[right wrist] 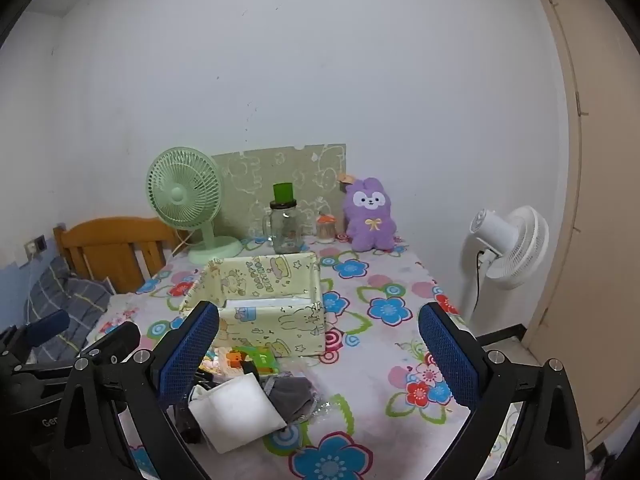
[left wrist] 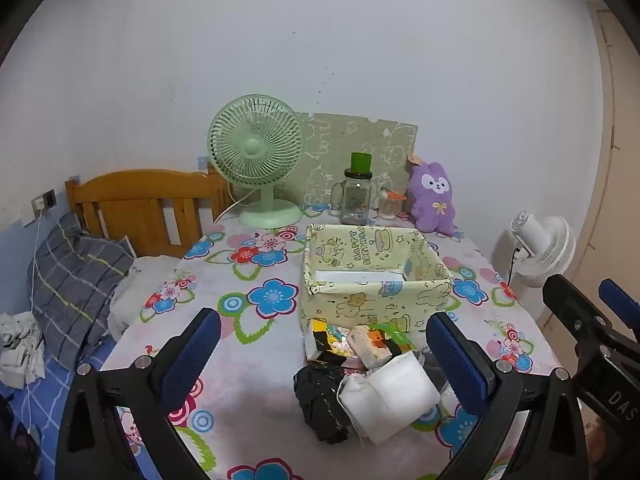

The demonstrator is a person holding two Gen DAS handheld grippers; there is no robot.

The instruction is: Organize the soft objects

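A pile of soft things lies on the flowered tablecloth (left wrist: 248, 360) in front of a pale yellow fabric box (left wrist: 372, 272) (right wrist: 264, 304): a white folded cloth (left wrist: 394, 398) (right wrist: 236, 410), a black crumpled piece (left wrist: 320, 400), a grey cloth (right wrist: 290, 396) and small colourful packets (left wrist: 360, 340) (right wrist: 248, 360). The box holds only a white liner. My left gripper (left wrist: 324, 354) hovers open just short of the pile. My right gripper (right wrist: 320, 352) stands open to the right of the pile, nothing between its fingers. A purple plush bunny (left wrist: 434, 198) (right wrist: 370, 216) sits at the table's back.
At the back stand a green desk fan (left wrist: 256, 160) (right wrist: 188, 204), a glass jar with green lid (left wrist: 356, 196) (right wrist: 285, 224) and a small orange-capped jar (left wrist: 390, 202). A white floor fan (right wrist: 508, 246) is right of the table; a bed with grey pillow (left wrist: 76, 280) lies left.
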